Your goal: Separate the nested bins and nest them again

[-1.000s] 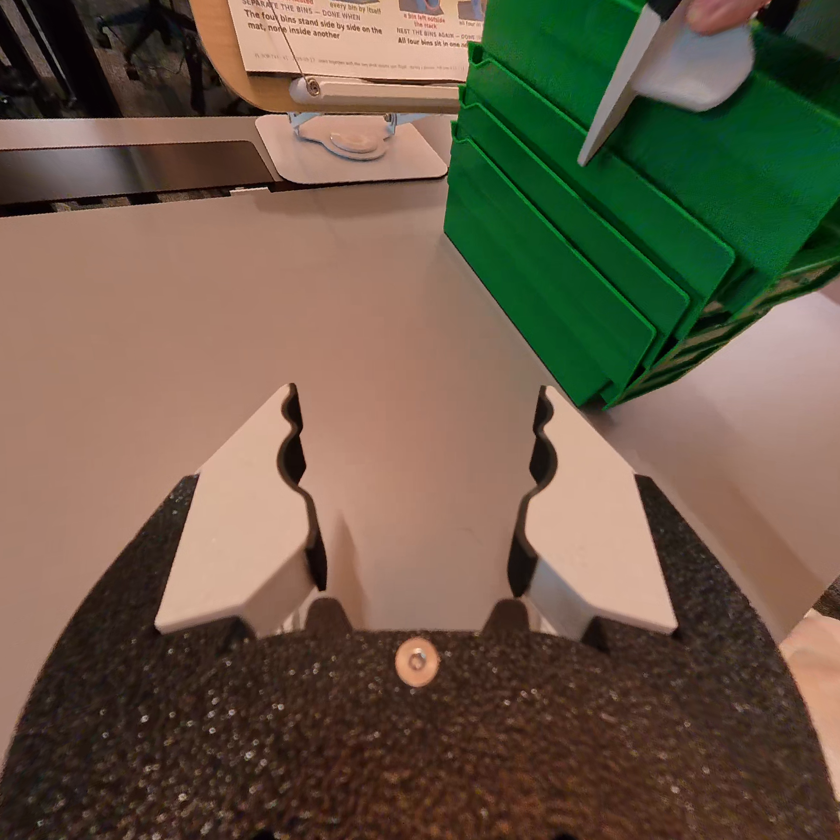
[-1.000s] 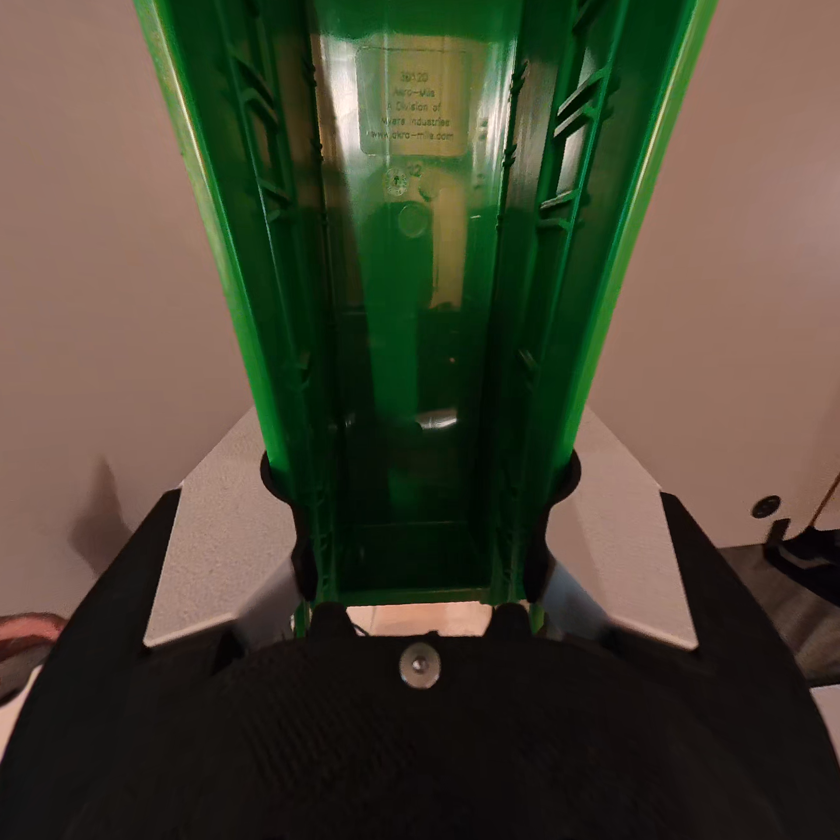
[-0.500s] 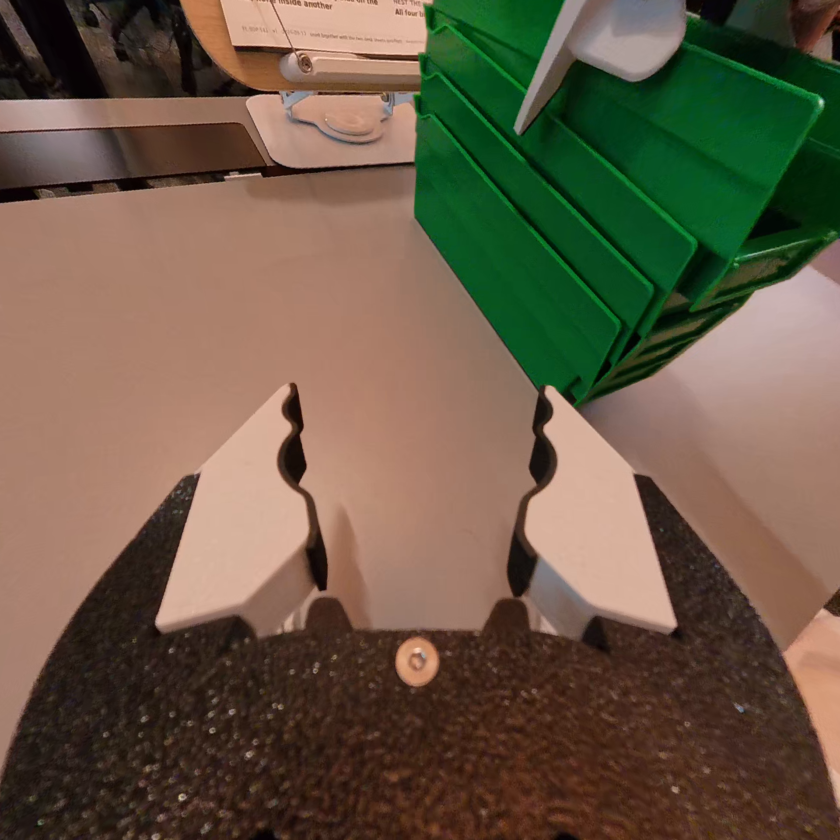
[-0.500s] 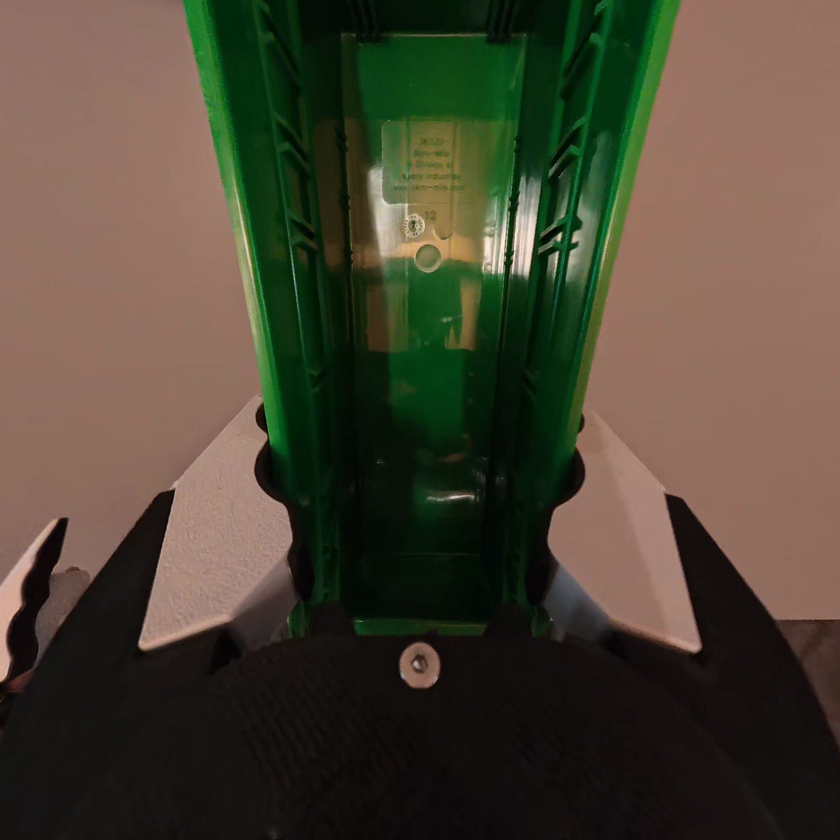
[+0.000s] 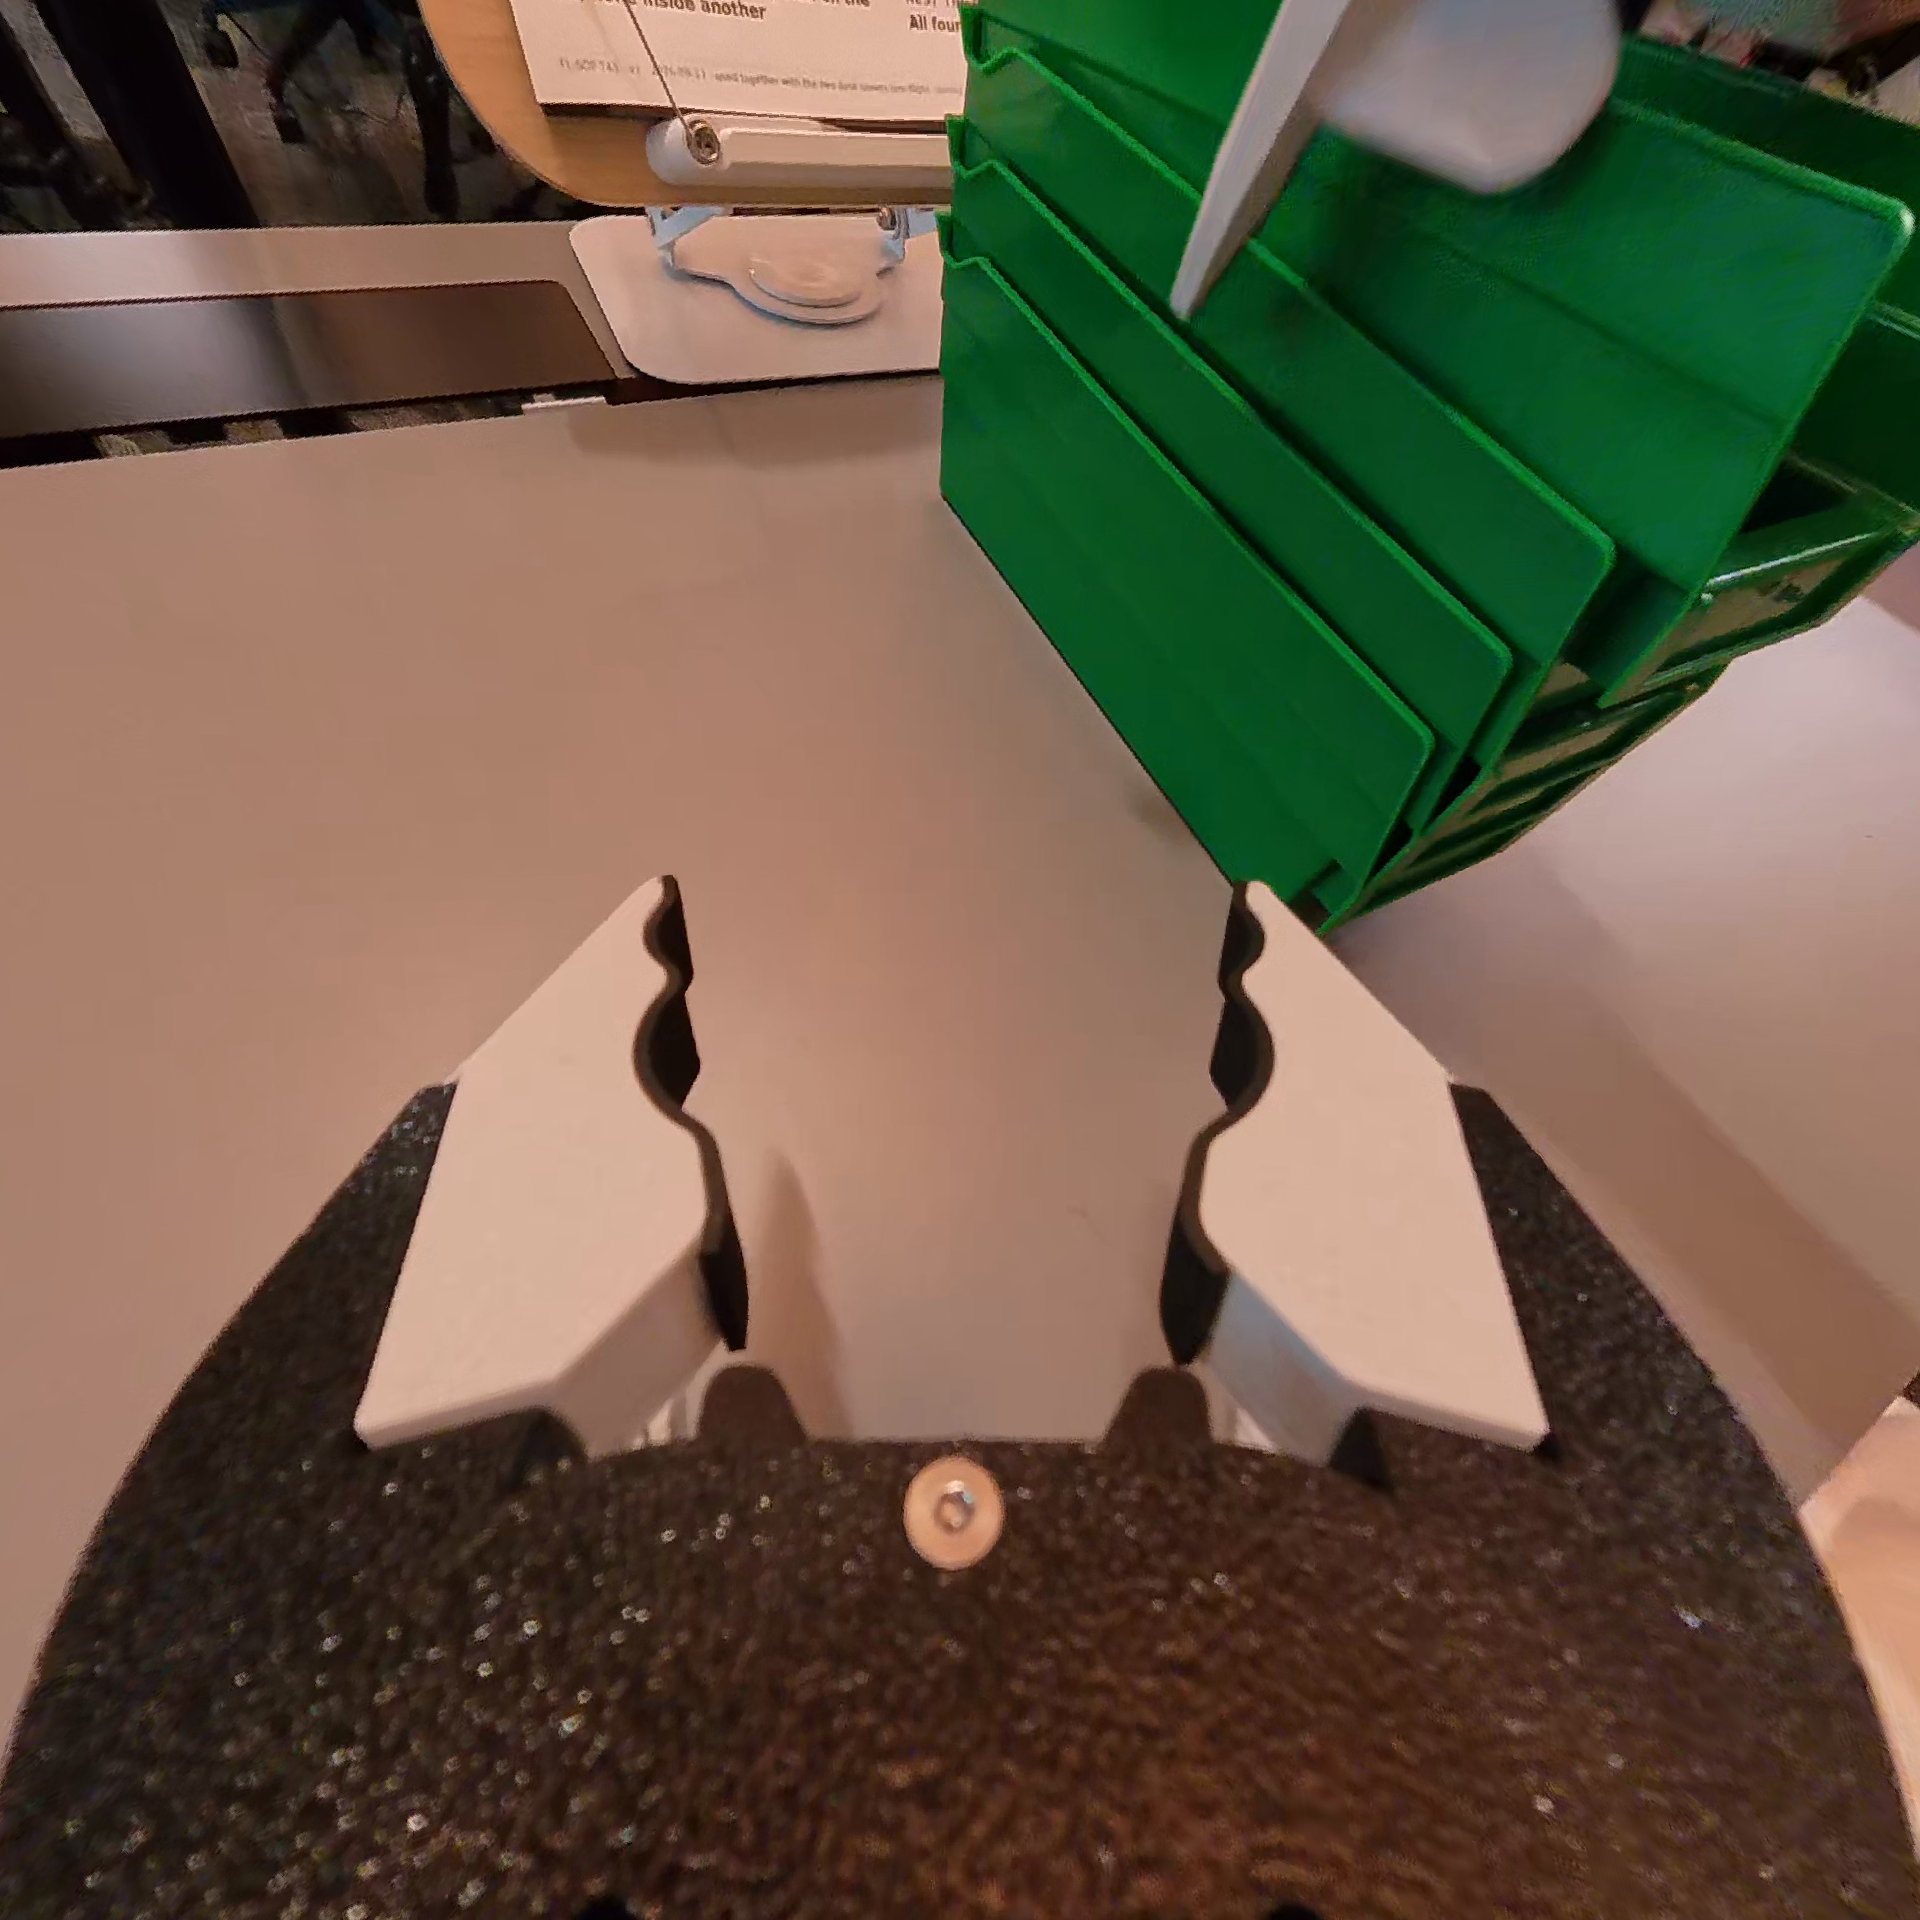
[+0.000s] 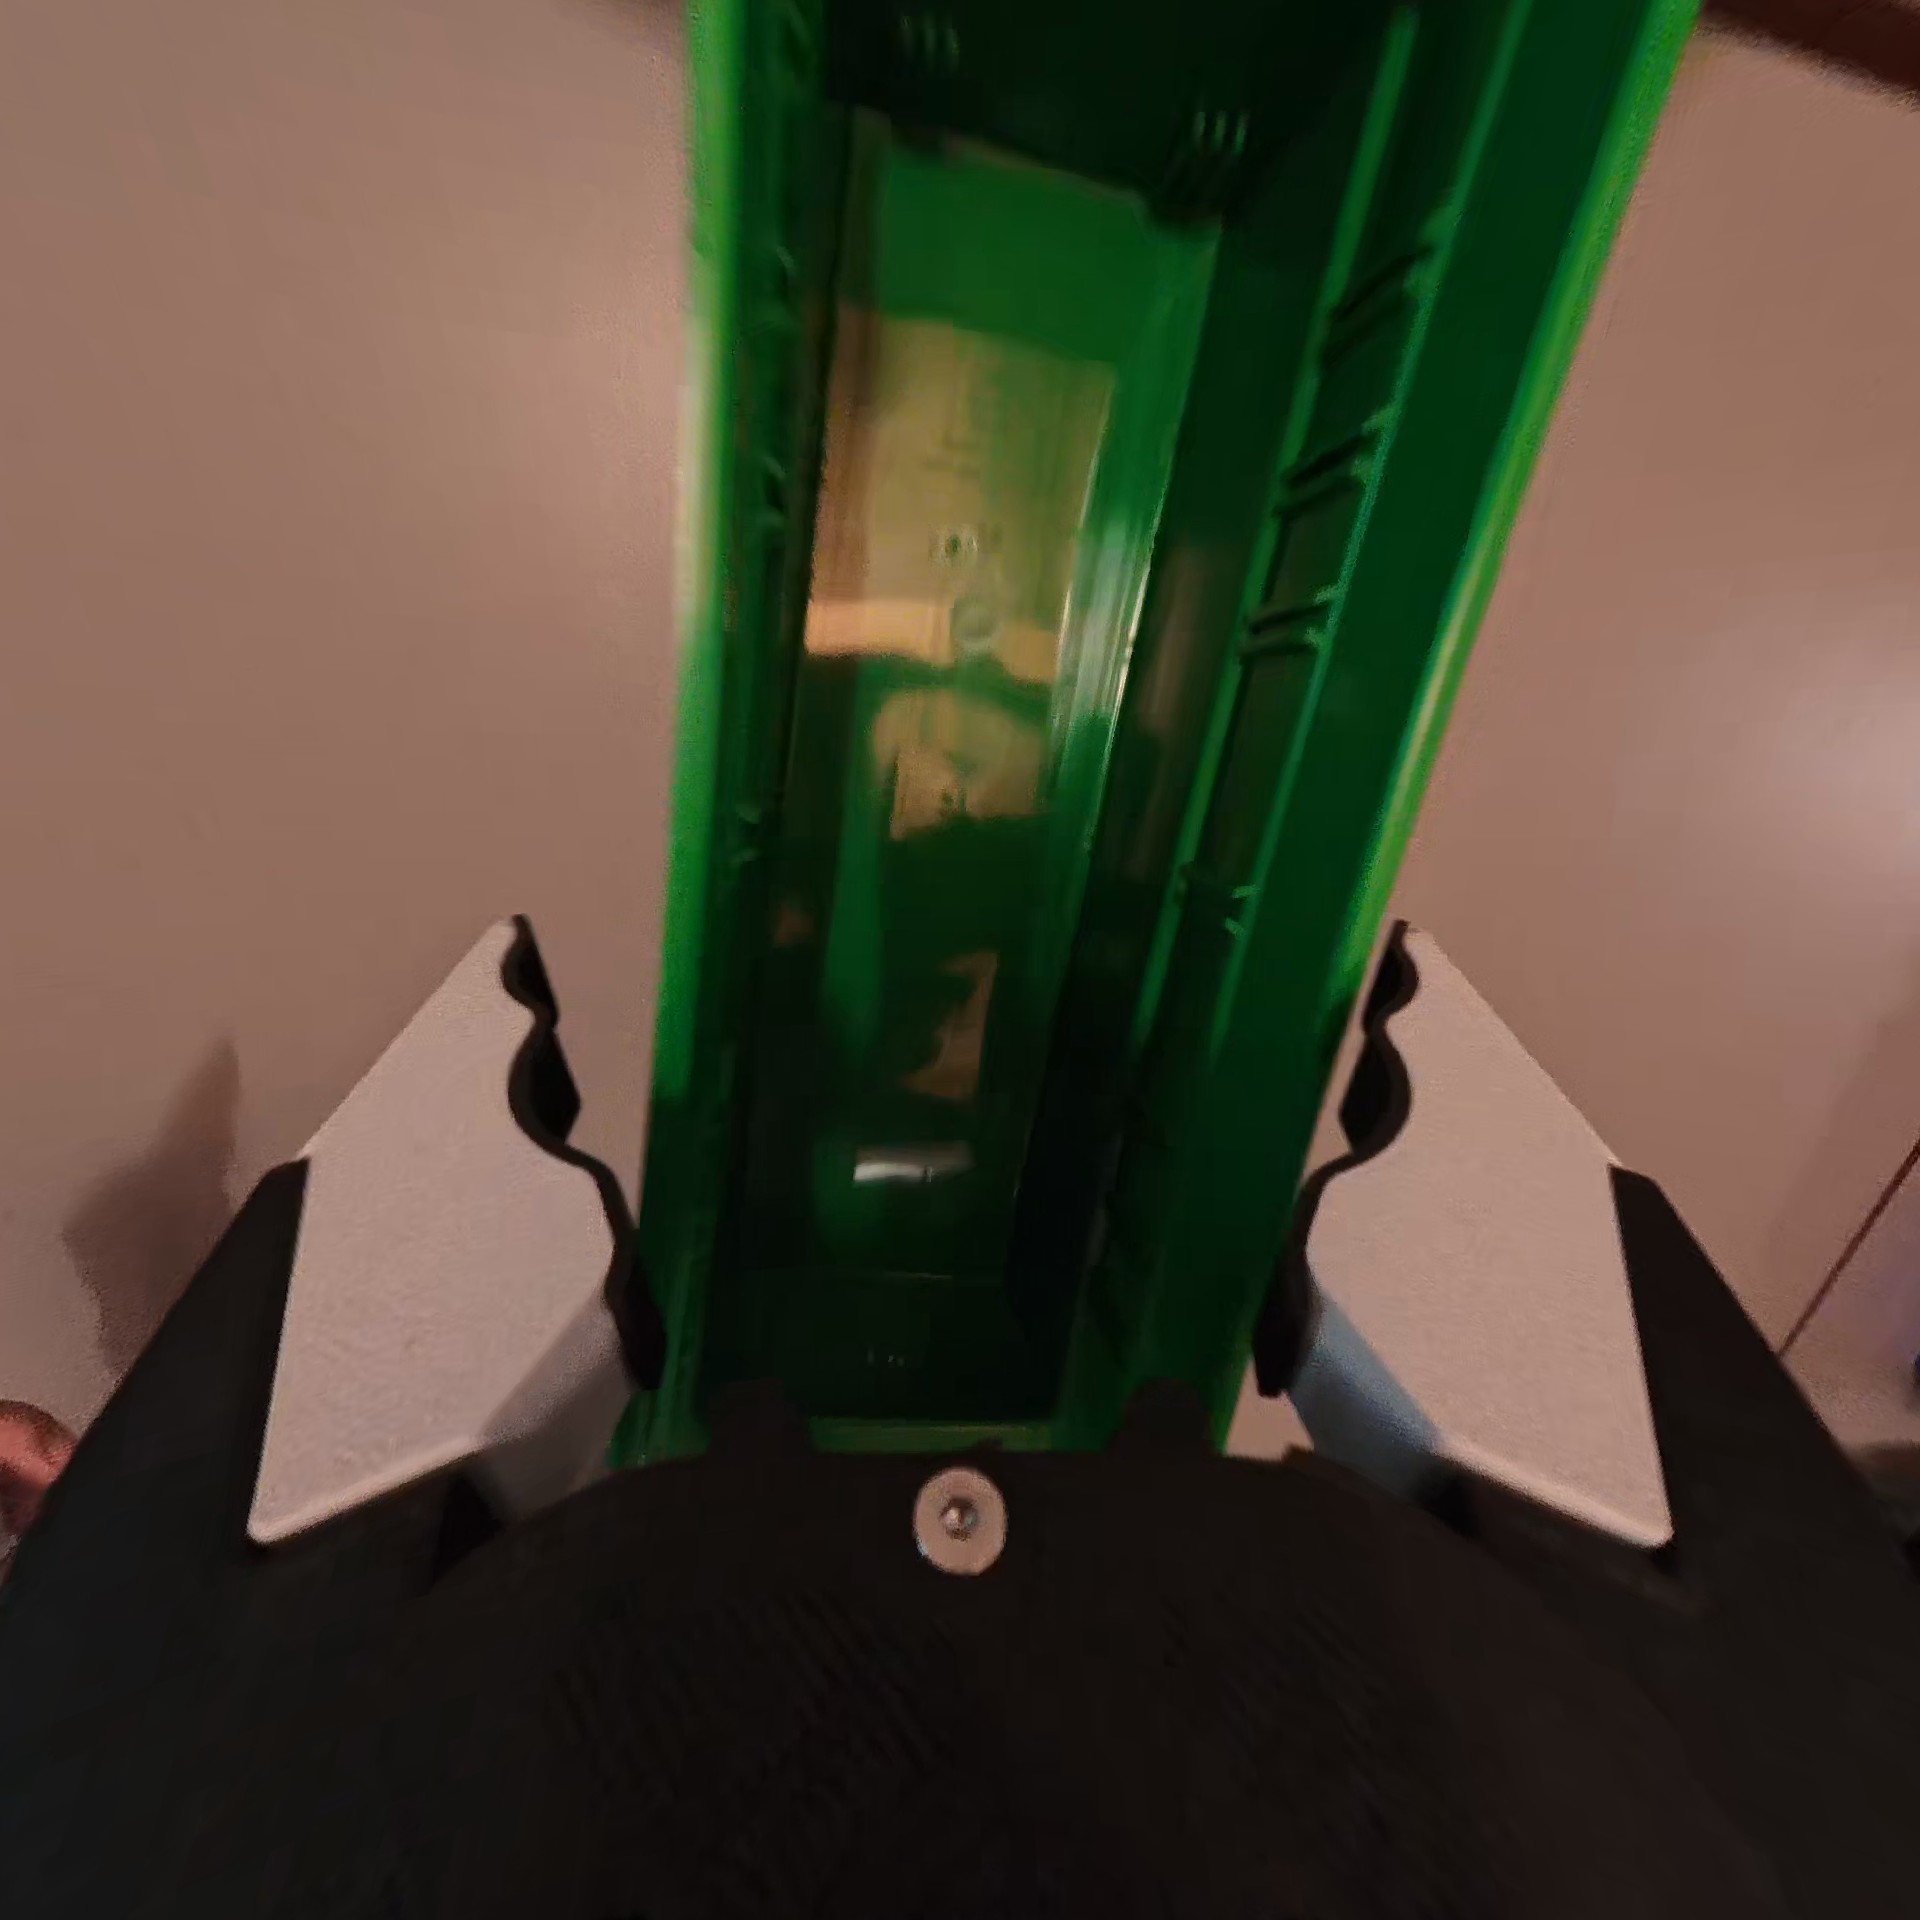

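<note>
Green top bin [image 6: 1039, 727] ran lengthwise straight ahead between the right hand-held gripper [image 6: 956, 1039], spread clear of its walls; left hand-held gripper [image 5: 956, 1039] gaped empty over the counter [image 5: 416, 727].

It looked to me like a lab test bench: a bare beige tabletop [image 5: 520, 727], a printed instruction sheet [image 5: 748, 52] on a metal-footed wooden stand [image 5: 769, 301].

Nested bins [image 5: 1299, 582] stand on the table [image 5: 520, 727], a stand [image 5: 769, 301] behind.
</note>
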`<state>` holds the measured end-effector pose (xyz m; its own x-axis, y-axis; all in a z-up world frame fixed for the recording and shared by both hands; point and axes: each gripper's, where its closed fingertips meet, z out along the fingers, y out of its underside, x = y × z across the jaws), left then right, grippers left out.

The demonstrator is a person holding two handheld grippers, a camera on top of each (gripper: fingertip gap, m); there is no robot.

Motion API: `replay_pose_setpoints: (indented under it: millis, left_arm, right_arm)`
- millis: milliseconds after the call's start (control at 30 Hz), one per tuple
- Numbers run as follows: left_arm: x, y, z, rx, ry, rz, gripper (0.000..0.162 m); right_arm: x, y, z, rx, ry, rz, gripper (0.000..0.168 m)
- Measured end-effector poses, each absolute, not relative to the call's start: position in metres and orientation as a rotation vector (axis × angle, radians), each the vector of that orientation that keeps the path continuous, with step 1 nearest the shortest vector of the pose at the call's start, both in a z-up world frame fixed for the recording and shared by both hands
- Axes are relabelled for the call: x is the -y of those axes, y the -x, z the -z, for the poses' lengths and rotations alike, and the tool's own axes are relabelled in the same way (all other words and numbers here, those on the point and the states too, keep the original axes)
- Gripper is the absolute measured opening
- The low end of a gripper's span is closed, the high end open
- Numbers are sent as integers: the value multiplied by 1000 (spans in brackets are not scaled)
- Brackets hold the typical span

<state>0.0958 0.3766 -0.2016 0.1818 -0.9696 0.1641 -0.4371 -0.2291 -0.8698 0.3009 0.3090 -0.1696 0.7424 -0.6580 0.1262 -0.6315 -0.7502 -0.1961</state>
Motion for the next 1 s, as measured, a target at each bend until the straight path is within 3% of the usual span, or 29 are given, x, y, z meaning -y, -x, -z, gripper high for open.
replay_pose_setpoints:
  millis: [100,333,500,567,600,667,700,833,933,1000]
  left_arm:
    - [-375,-98,203,-1342,1769,968,102]
    - [-383,-98,212,-1324,1785,932,102]
    - [-398,-97,219,-1308,1772,812,95]
    - [-404,-97,218,-1292,1751,776,91]
    - [-405,-98,217,-1287,1735,768,91]
    - [-408,-99,213,-1272,1699,765,91]
    - [-410,-99,212,-1258,1686,769,91]
    - [-415,-99,206,-1208,1662,797,92]
    - [-420,-99,206,-1190,1648,777,93]
    - [-422,-99,210,-1199,1655,739,93]
  right_arm:
    - [-322,-299,127,-849,2662,362,129]
    - [-285,-317,14,-544,2110,755,116]
    - [-239,-337,9,-364,1923,835,72]
    - [-214,-353,8,-383,1790,963,76]
    - [-203,-361,12,-420,1751,989,92]
    - [-180,-382,34,-587,1740,981,149]
    - [-174,-388,45,-630,1735,964,154]
    - [-178,-380,71,-585,1694,775,138]
    - [-189,-354,82,-485,1684,609,111]
    - [-188,-342,88,-476,1703,551,118]
